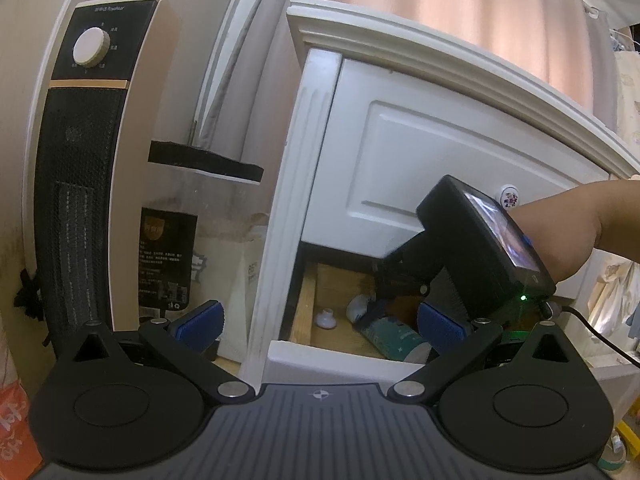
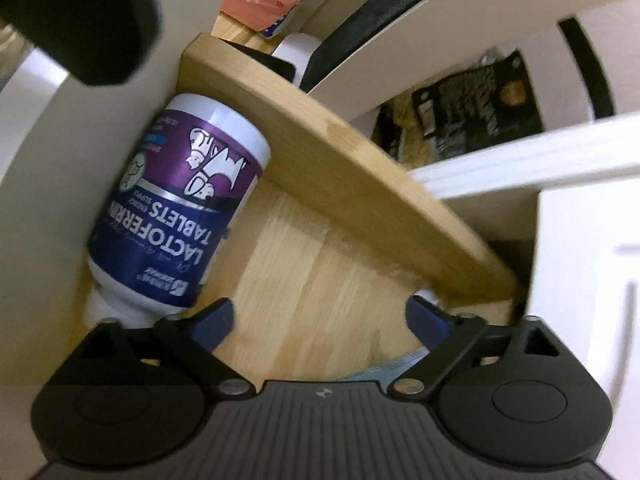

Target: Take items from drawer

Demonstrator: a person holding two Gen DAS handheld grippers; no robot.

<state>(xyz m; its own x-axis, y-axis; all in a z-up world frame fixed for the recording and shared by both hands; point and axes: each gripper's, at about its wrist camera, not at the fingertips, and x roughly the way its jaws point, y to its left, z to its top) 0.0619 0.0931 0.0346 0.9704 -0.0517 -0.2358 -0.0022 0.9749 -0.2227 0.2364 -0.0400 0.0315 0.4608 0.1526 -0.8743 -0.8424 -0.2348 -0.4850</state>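
White cabinet point(image 1: 400, 152) ahead of my left fingers, upper door shut. Heater point(image 1: 80, 200), upright, stands beyond the left-side finger, beside the cabinet. Bottom drawer point(image 1: 304, 304) is pulled open, wooden inside, straight ahead of my left fingers and just below them. My arm point(image 1: 580, 224) comes in from the right.

Left gripper point(image 1: 320, 320): fingers spread wide, nothing between them, holding off in front of the drawer.

Right gripper point(image 2: 320, 316): tilted down inside the drawer, fingers partly spread, only bare wood floor between the pads, nothing pinched.

Purple-label tablet bottle point(image 2: 180, 200) lies in the drawer's corner, just past the left-side finger of my right gripper, cap end nearest that finger. Contact with it: cannot tell.

Teal can point(image 1: 394, 336) lies on the drawer floor under my right fingers, close against them. Small white piece point(image 1: 325, 318) sits on the floor left of them, apart.
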